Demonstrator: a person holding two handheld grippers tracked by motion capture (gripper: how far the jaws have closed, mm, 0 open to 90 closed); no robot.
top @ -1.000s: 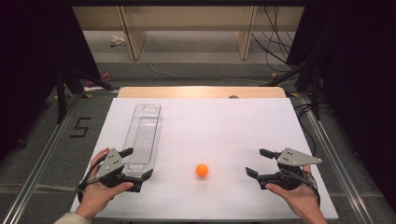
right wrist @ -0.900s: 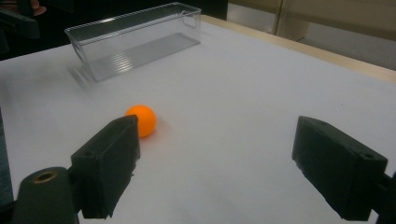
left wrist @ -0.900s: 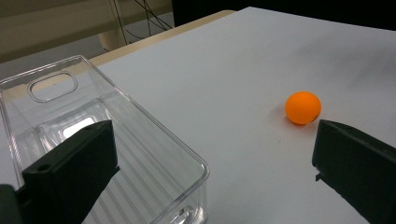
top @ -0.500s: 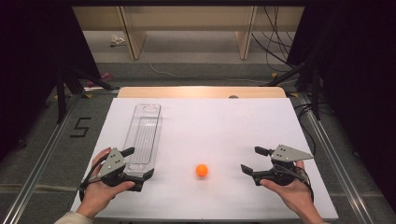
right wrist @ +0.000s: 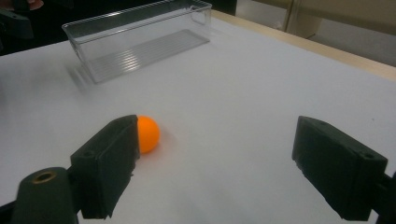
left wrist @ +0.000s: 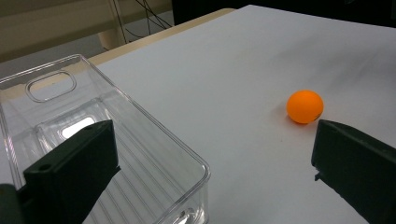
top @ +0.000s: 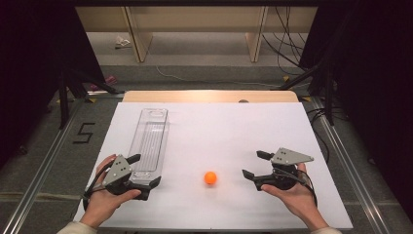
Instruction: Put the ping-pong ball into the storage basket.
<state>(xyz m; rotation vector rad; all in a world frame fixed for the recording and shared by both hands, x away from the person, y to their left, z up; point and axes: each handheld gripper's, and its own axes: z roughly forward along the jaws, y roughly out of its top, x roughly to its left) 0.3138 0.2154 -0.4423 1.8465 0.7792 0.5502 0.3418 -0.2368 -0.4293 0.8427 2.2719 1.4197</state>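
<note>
With its jaws spread wide, the right gripper (top: 254,165) faces the orange ball (top: 210,177) lying loose on the desk (top: 234,131) just ahead, where an off-centre jaw nudge could easily send it rolling away.

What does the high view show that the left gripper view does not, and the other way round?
High view alone: both hands with their tongs, the left tongs standing open around the near end of the clear plastic bin, the right tongs open and apart from the orange ball, plus the floor with a "5" mark. Left gripper view alone: the oval handle cutout in the bin's far end wall and its ribbed bottom up close. Both share the bin, the ball and the white table.
</note>
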